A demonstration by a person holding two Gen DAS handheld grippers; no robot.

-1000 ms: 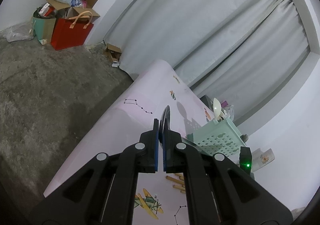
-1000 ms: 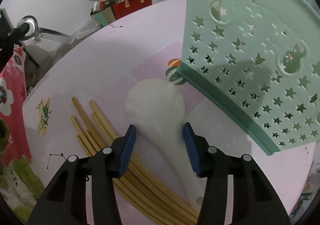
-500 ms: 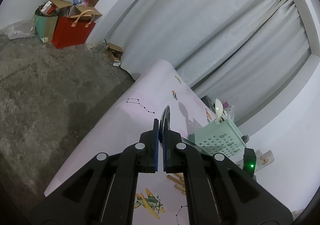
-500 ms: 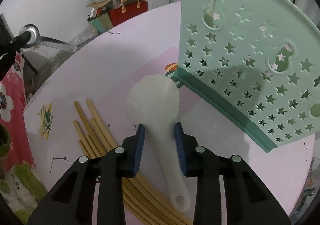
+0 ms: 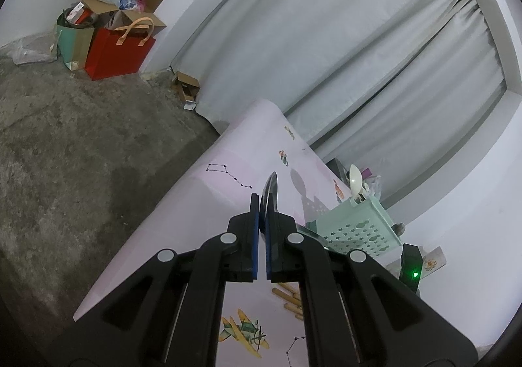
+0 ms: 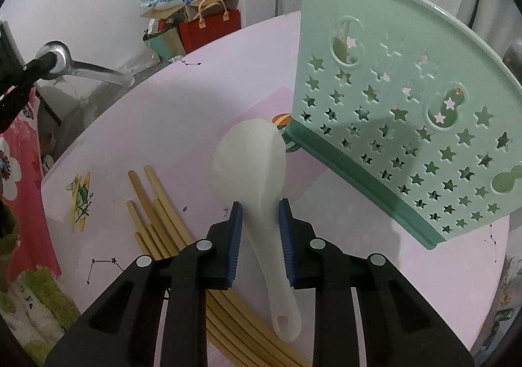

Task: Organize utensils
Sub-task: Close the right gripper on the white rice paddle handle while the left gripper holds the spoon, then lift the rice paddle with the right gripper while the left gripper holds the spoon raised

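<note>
- The room had a grey concrete floor, pale curtains and a pile of bags and boxes against the wall; a pink-covered tabletop (image 6: pixel 182 112) carried the utensils.
- A mint-green star-punched utensil basket (image 6: pixel 407 112) stood at about two o'clock from the right tool; in the left view a white spoon (image 5: pixel 355 178) already stood in it.
- The right tool (image 6: pixel 260 223) was closing around the neck of a white rice paddle (image 6: pixel 251 164) that lay on the tabletop; the pads looked at or nearly touching it, and it was not yet lifted.
- The left tool (image 5: pixel 262 220) was clamped shut on a metal spoon (image 5: pixel 271 186), held in the air clear of the basket.
- The bamboo chopsticks (image 6: pixel 156 213) lay loose at nine o'clock from the paddle.
- Judged so: partly done; spoon, paddle and chopsticks remained to stow.
</note>
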